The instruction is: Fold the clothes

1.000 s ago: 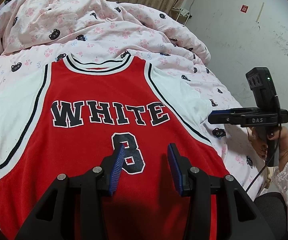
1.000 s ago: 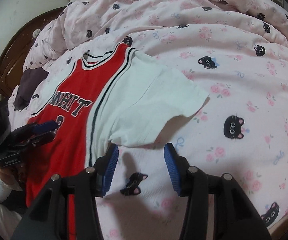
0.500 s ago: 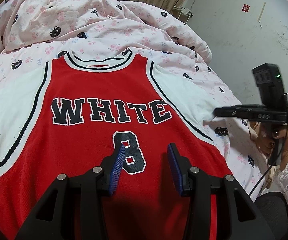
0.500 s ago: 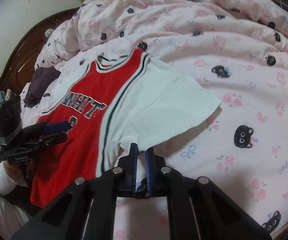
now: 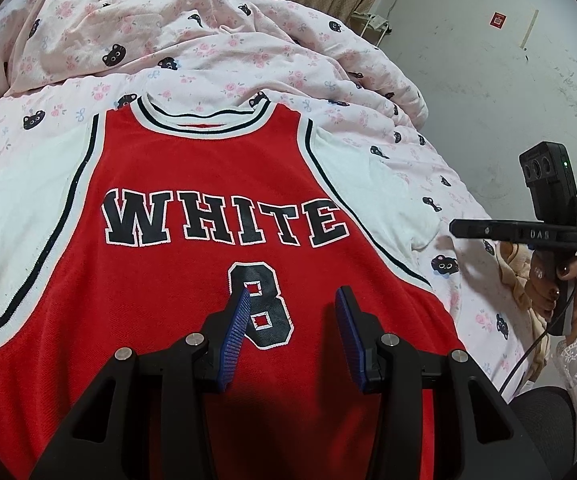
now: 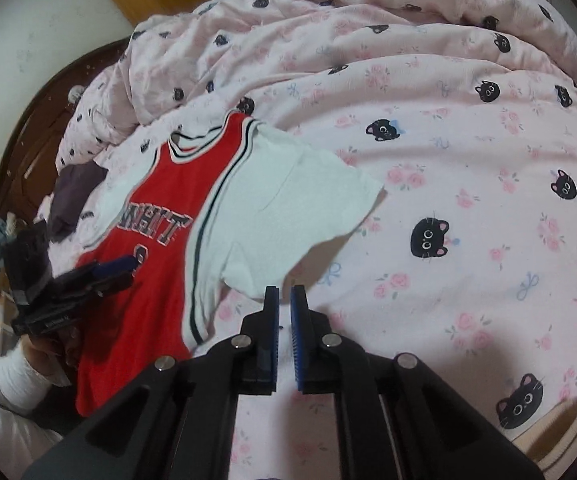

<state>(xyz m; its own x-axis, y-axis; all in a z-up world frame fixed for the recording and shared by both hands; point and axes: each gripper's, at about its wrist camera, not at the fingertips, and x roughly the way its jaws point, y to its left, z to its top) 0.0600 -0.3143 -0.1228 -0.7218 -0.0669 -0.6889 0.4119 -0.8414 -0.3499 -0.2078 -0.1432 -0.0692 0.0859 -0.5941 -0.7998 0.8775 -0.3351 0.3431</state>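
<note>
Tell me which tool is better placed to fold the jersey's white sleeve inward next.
Right. The right tool sits at the lower edge of the white sleeve, its jaws nearly closed; whether it grips cloth is unclear. The left tool is open above the red jersey, over the number 8, away from either sleeve.

Matt knit cloth jersey [image 5: 192, 280]

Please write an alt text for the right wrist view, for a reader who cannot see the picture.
The right gripper, jaws nearly closed, sits at the lower edge of the white sleeve of a red jersey spread on a pink cat-print bedsheet; whether it pinches the cloth is unclear. The left gripper hovers over the jersey's red body.
</note>
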